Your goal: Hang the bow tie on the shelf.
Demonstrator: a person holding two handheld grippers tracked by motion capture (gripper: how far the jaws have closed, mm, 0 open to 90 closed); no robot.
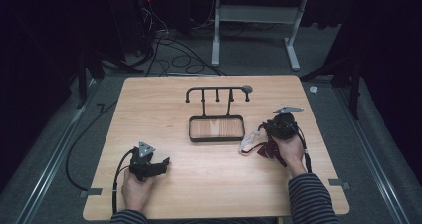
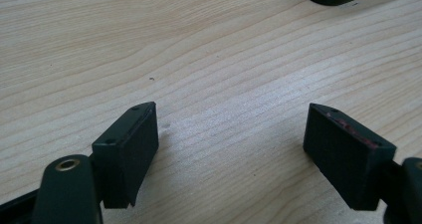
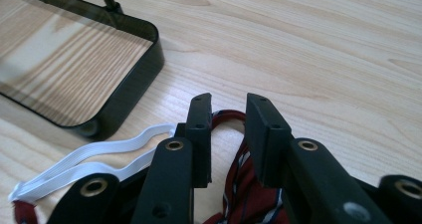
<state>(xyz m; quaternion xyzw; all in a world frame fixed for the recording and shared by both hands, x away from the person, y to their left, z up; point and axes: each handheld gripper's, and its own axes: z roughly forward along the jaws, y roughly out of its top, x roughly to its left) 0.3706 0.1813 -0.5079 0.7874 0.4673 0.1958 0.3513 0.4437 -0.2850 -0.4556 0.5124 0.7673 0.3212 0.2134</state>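
A dark red striped bow tie (image 1: pixel 267 149) with a white elastic strap (image 1: pixel 246 144) lies on the wooden table (image 1: pixel 209 184), right of the tray. My right gripper (image 1: pixel 267 138) is low over it. In the right gripper view its jaws (image 3: pixel 229 104) stand a narrow gap apart, with a red loop of the bow tie (image 3: pixel 230 117) between them and more cloth under them. The pads do not visibly press on it. The white strap (image 3: pixel 99 154) trails off to the left. My left gripper (image 1: pixel 164 163) rests near the front left, open (image 2: pixel 231 134), with bare wood between its jaws.
A black wire rack (image 1: pixel 217 90) with several hooks rises from a shallow black tray (image 1: pixel 217 140) at the table's middle. The tray's rim (image 3: pixel 134 84) is close to the left of my right jaws. Cables trail from both grippers.
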